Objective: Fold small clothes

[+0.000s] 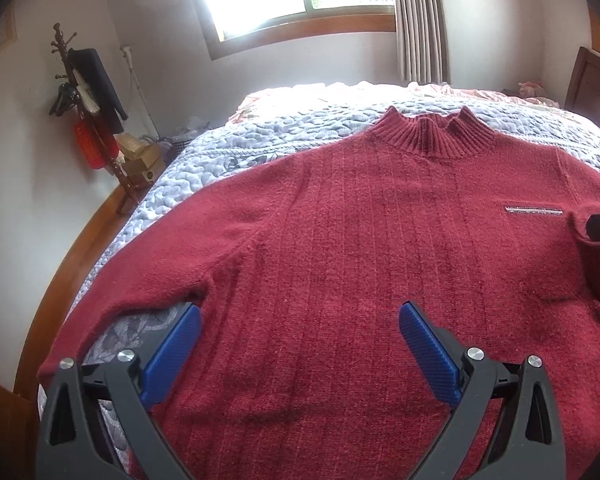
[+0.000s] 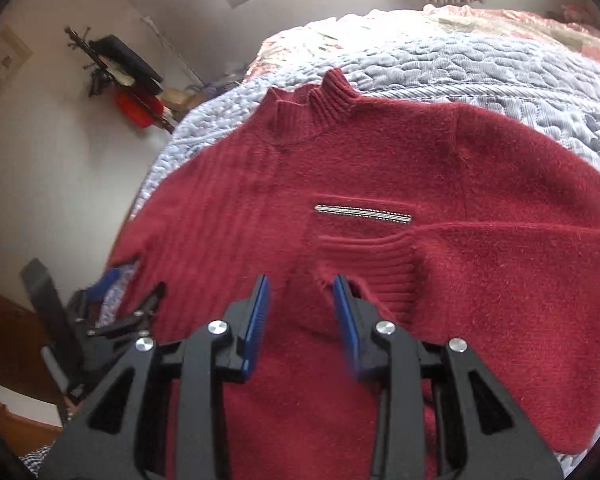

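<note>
One red sweater [image 1: 360, 248] lies flat on the bed [image 1: 228, 148], collar far. My right gripper [image 2: 302, 300], jaws part open, sits at the folded-in cuff [image 2: 368, 256]; left gripper [image 1: 300, 328] gapes wide, empty, over the near left body.

We see a dark red ribbed sweater [image 1: 360, 240] lying front-up, collar far, one sleeve folded across its chest.

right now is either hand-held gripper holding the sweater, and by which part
Nothing is held. The left hand-held gripper is open over the sweater body; the right hand-held gripper is open beside the folded-in sleeve cuff.
</note>
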Demonstrator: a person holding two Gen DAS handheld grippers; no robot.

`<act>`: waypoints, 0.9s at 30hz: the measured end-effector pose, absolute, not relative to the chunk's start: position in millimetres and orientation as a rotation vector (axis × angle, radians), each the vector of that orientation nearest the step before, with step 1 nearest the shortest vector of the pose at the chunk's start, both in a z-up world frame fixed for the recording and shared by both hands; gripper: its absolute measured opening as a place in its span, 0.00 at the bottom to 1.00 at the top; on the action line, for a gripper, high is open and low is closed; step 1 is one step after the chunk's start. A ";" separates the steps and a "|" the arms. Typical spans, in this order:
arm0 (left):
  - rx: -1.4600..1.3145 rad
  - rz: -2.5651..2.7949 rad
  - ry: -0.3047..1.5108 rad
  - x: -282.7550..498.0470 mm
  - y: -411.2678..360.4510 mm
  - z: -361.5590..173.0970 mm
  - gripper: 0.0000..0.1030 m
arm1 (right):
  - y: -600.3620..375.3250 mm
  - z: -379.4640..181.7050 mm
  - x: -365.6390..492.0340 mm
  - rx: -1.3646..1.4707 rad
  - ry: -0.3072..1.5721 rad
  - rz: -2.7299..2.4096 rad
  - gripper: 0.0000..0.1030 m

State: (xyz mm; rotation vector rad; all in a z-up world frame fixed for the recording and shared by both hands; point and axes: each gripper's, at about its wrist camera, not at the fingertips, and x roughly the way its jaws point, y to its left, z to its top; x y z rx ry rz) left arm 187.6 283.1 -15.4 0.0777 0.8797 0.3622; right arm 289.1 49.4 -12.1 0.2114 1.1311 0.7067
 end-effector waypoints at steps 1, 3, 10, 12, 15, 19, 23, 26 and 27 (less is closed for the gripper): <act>0.073 0.344 0.885 189.4 277.4 -16.6 0.97 | 44.1 -7.4 287.9 0.229 1.121 0.720 0.41; 0.057 0.289 0.900 193.7 263.2 -19.2 0.97 | 32.1 4.6 280.2 0.219 1.088 0.710 0.42; -0.058 0.051 1.005 217.0 202.6 -34.6 0.97 | -32.6 15.2 257.5 0.171 1.036 0.552 0.42; -0.091 -0.003 1.025 227.2 184.9 -35.6 0.97 | -52.2 8.0 253.4 0.168 1.041 0.511 0.42; -0.114 -0.030 1.053 246.4 161.4 -39.1 0.96 | -74.9 -3.1 248.6 0.170 1.051 0.464 0.42; -0.170 -0.048 1.118 270.9 143.5 -50.4 0.93 | -104.6 -13.5 244.0 0.199 1.046 0.425 0.42; -0.157 -0.070 1.119 283.5 124.3 -50.5 0.63 | -125.0 -23.5 241.3 0.214 1.043 0.393 0.42; -0.133 -0.051 1.124 288.5 113.9 -51.0 0.32 | -134.6 -27.4 239.0 0.234 1.034 0.391 0.42; -0.127 -0.037 1.107 288.1 115.1 -48.3 0.15 | -137.1 -27.9 238.0 0.242 1.031 0.392 0.42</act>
